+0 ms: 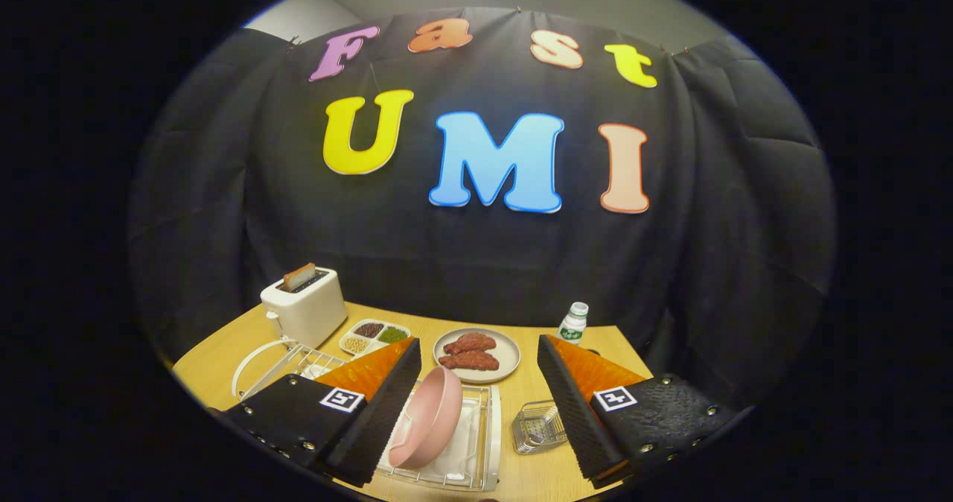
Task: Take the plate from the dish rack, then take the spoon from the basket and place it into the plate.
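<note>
Spread wide, fingers [387, 405] of the gripper [476, 412] frame the dish rack [484, 442], holding nothing, hovering above the table [216, 372].

Pink plate [428, 426] stands on edge in the rack, tilted, nearer the left finger than the right and almost touching its inner face. Sits between the fingers but off-centre to the left; rim runs roughly front to back, away from the camera, so the thin edge faces the gap.

Small wire basket [537, 426] rests just right of the rack, close to the right finger's inner face. Spoon inside too hard to make out.

Farther from the rack: a grey plate of meat [476, 354] straight beyond it, a sectioned tray of beans [370, 336] beyond and to the left, a white toaster [304, 307] farther left still, a small bottle [572, 322] beyond and to the right.

Judged as the opening step, plate not yet grasped. Coming move likely calls for a shift left to centre the rim between the fingers, then a descent and a closing across the plate's thin edge. Risk: left finger knocking the plate's face before closing.
</note>
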